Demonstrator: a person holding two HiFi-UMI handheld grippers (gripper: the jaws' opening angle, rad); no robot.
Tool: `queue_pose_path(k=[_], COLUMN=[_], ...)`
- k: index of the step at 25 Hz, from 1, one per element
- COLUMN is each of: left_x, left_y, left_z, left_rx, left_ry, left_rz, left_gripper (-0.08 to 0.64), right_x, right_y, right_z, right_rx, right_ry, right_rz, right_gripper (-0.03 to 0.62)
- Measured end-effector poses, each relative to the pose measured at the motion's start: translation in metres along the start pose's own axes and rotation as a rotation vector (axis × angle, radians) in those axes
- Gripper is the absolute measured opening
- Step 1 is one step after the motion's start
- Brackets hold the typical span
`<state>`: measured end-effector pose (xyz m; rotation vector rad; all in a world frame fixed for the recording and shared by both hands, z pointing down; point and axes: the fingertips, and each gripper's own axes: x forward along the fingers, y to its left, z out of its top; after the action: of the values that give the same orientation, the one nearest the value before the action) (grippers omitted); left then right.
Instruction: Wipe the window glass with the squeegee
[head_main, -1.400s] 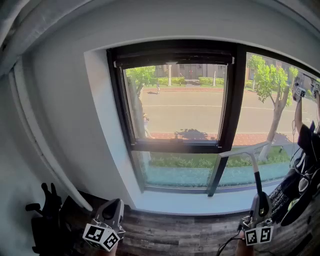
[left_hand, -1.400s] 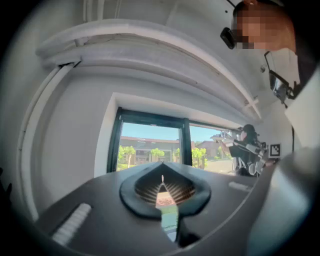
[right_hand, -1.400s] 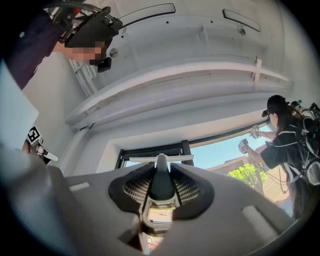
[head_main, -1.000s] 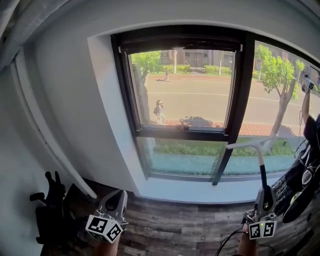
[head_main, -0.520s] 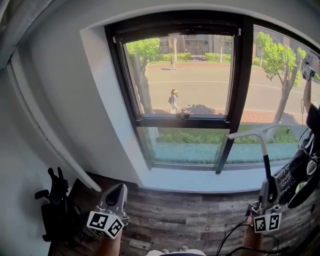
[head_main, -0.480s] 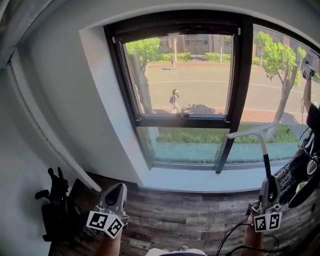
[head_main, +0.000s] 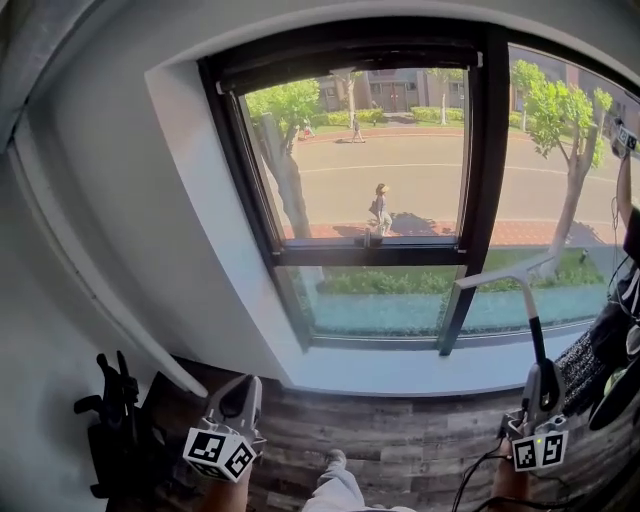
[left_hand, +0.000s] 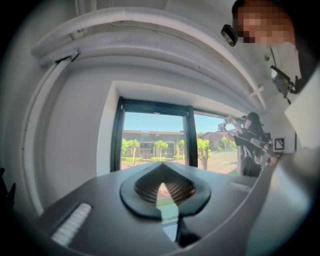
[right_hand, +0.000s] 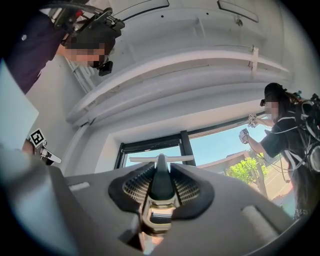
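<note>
Window glass (head_main: 370, 160) behind squeegee (head_main: 529, 318), person (head_main: 612, 342) beside

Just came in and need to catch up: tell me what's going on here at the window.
A person stands facing the window glass with a gripper in each hand. The right gripper is shut on the handle of the squeegee, blade upward, raised toward the lower pane; it appears short of the glass, so wiping does not look under way. The left gripper hangs low, shut and empty.

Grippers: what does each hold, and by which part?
The right gripper holds the squeegee by the bottom of its handle; the left gripper holds nothing.
</note>
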<state>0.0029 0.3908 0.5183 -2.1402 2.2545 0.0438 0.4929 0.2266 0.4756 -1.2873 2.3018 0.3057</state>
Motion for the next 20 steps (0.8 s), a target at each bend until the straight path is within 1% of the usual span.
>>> queue_pose_path(k=[5, 10, 16, 18, 20], left_x=[0.053, 0.118, 0.181, 0.2, 0.221], left_y=[0.019, 0.044, 0.078, 0.091, 0.105], left_z=[-0.006, -0.008, -0.012, -0.009, 0.002], left_rx=[-0.011, -0.039, -0.055, -0.053, -0.037], left_ry=[0.009, 0.013, 0.056, 0.058, 0.04], left_rz=[-0.05, -0.118, -0.196, -0.222, -0.245], left_gripper=[0.006, 0.006, 0.006, 0.006, 0.006], right_x=[0.019, 0.064, 0.119, 0.135, 0.147], right_y=[0.002, 0.02, 0.043, 0.051, 0.058], right_z=[-0.02, -0.034, -0.058, -0.06, -0.061], right_rx=[0.004, -0.038, -0.037, -0.047, -0.056], right_ry=[0.013, 0.005, 0.02, 0.017, 0.012], right_rz=[-0.053, -0.066, -0.096, -0.112, -0.137], right_gripper=[0.1, 0.1, 0.1, 0.1, 0.1])
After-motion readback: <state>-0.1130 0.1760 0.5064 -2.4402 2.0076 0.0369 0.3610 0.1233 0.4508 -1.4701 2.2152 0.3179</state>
